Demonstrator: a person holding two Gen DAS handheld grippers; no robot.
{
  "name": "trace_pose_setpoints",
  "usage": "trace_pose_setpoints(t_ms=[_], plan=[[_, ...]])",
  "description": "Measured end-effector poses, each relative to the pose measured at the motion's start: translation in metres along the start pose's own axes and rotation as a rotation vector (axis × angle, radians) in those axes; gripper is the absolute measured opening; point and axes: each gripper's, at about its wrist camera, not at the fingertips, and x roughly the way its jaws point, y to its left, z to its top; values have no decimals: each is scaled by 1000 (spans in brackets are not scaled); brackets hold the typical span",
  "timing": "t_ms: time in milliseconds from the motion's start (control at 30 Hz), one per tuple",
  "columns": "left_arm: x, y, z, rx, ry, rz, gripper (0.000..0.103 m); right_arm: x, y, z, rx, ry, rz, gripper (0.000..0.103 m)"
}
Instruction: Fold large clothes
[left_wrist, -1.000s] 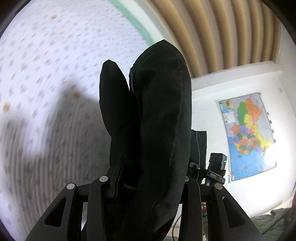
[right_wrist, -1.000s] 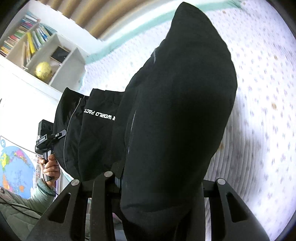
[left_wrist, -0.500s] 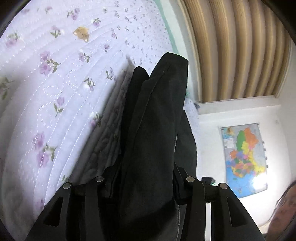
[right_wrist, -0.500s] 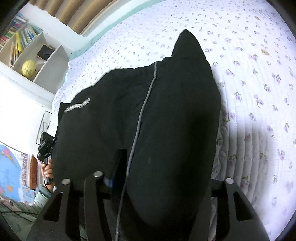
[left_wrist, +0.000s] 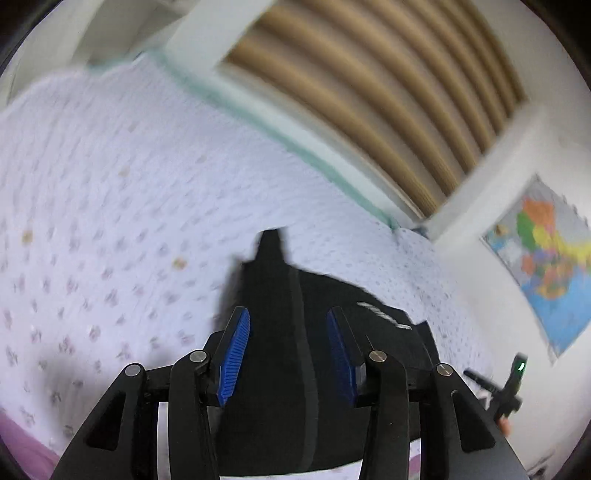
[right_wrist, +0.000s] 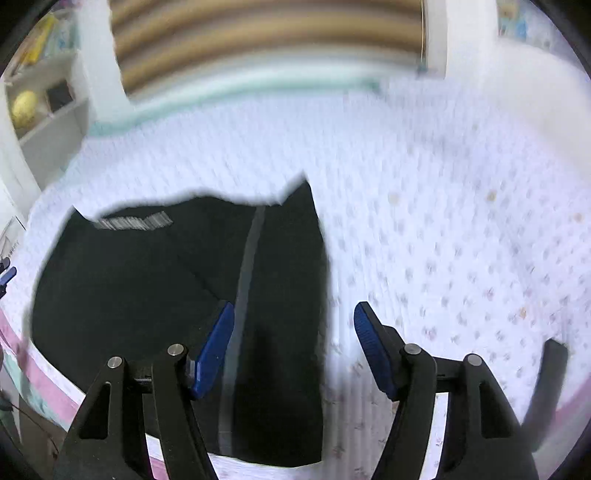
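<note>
A black garment (left_wrist: 373, 332) with white lettering lies folded flat on the flowered bedspread (left_wrist: 110, 221). In the left wrist view my left gripper (left_wrist: 288, 328) stands open just above the near part of the cloth, and its blue pads (left_wrist: 234, 354) do not press on it. In the right wrist view the garment (right_wrist: 147, 280) shows a grey stripe and fills the left half. My right gripper (right_wrist: 294, 310) hovers over the garment's right edge with its jaws opening and nothing pinched between them. At the far right of the left wrist view, a hand holds the right gripper (left_wrist: 511, 384).
The bedspread (right_wrist: 443, 221) stretches far to the right and ends in a pink front edge (right_wrist: 44, 387). A white shelf (right_wrist: 48, 122) with a yellow globe stands at the left, and a wall map (left_wrist: 546, 266) hangs by the beige ribbed panel. A dark object (right_wrist: 550, 373) sits at the bed's right edge.
Both grippers held the black garment up and were shut on it; now it lies flat on the bed. Both have let go and drawn back towards the near edge.
</note>
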Motion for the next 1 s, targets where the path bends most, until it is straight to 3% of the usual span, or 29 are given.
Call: trace_pose_setpoints(t_ms=[67, 133, 200, 233, 300, 367, 533, 633, 733, 833, 900, 1000], plan=[[20, -28, 0, 8, 51, -58, 51, -2, 24, 6, 8, 8, 75, 74], [52, -42, -7, 17, 136, -46, 51, 24, 57, 6, -30, 112, 132, 74], [101, -51, -22, 74, 216, 55, 51, 61, 88, -2, -104, 220, 102, 74], [127, -52, -33, 130, 271, 149, 51, 82, 102, -9, -144, 259, 65, 74], [172, -56, -62, 227, 381, 294, 51, 105, 114, -21, -204, 283, -7, 75], [183, -59, -68, 265, 365, 361, 52, 113, 115, -26, -212, 268, -27, 75], [168, -84, -64, 353, 307, 424, 52, 107, 120, -22, -171, 246, -34, 76], [141, -114, -60, 434, 219, 453, 52, 84, 123, -16, -168, 214, -64, 76], [106, -152, -52, 499, 134, 472, 53, 36, 132, 0, -141, 90, -38, 77], [73, -180, -48, 522, 171, 407, 54, -5, 140, 11, -116, 12, 23, 79], [40, -195, -48, 530, 97, 352, 55, -30, 144, 12, -79, -41, 29, 86], [16, -204, -48, 506, 29, 353, 55, -49, 159, 16, -40, -70, 61, 87]])
